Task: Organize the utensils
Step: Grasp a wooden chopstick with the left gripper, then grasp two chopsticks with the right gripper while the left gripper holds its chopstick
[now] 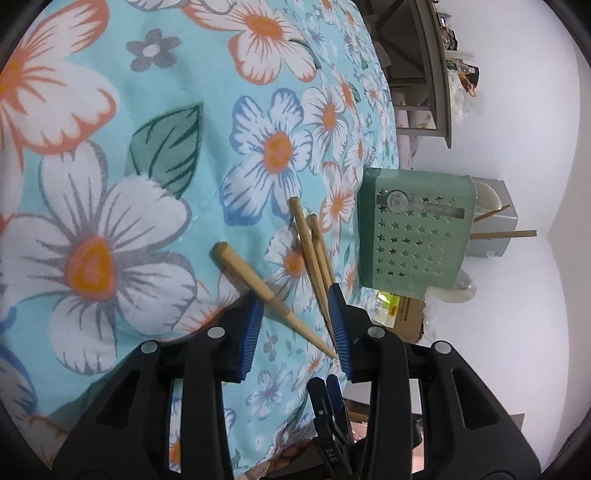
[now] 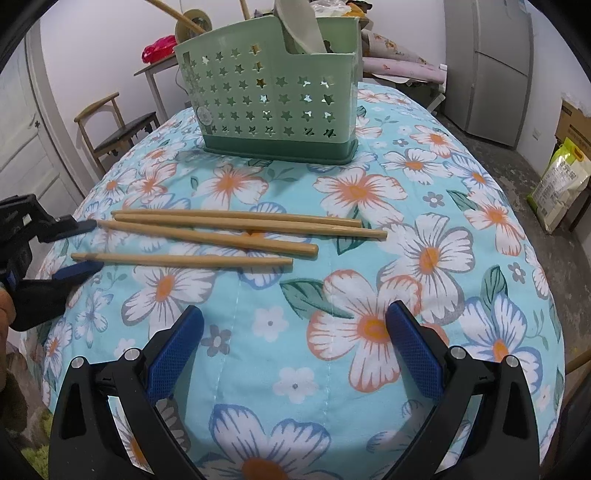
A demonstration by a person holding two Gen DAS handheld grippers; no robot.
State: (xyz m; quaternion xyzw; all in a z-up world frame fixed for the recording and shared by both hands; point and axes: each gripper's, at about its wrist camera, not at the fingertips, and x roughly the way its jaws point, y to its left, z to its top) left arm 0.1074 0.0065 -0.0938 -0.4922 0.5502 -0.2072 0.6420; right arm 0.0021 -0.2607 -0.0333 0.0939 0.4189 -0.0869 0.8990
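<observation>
Several wooden chopsticks (image 2: 221, 236) lie side by side on the floral tablecloth (image 2: 369, 332). A green star-holed utensil holder (image 2: 273, 99) stands behind them with a spoon (image 2: 303, 29) and a chopstick inside; it also shows in the left wrist view (image 1: 413, 232). My left gripper (image 1: 295, 328) is open over the thin ends of the chopsticks (image 1: 258, 280), its jaws on either side of them; it shows at the left of the right wrist view (image 2: 81, 247). My right gripper (image 2: 295, 354) is open and empty, near the table's front.
A wooden chair (image 2: 114, 129) and a door stand at the left. A fridge (image 2: 487, 66), a cardboard box and a bag (image 2: 557, 188) stand on the floor at the right. A side table with clutter is behind the holder.
</observation>
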